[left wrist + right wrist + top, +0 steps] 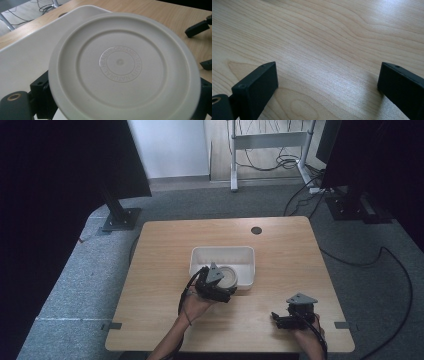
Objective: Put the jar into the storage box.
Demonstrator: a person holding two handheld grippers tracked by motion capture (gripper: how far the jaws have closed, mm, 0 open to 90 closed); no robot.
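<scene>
My left gripper (220,287) holds one round, smooth white plastic lid (124,67) over one white plastic tub (248,256), and my right gripper (280,319) gapes wide over the wooden table (332,40).

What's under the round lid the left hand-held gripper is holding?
The white tray lies beneath the round lid; tray contents below the lid are covered. The left hand-held gripper grips the lid's near edge.

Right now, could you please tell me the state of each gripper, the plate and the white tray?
Left gripper: shut on the plate, at the tray's near edge.
Plate: round, whitish, held tilted above the tray, underside with embossed ring lettering facing the camera.
White tray: on the table, upright, nothing else seen inside.
Right gripper: open, jaws wide apart, low over bare table.
</scene>
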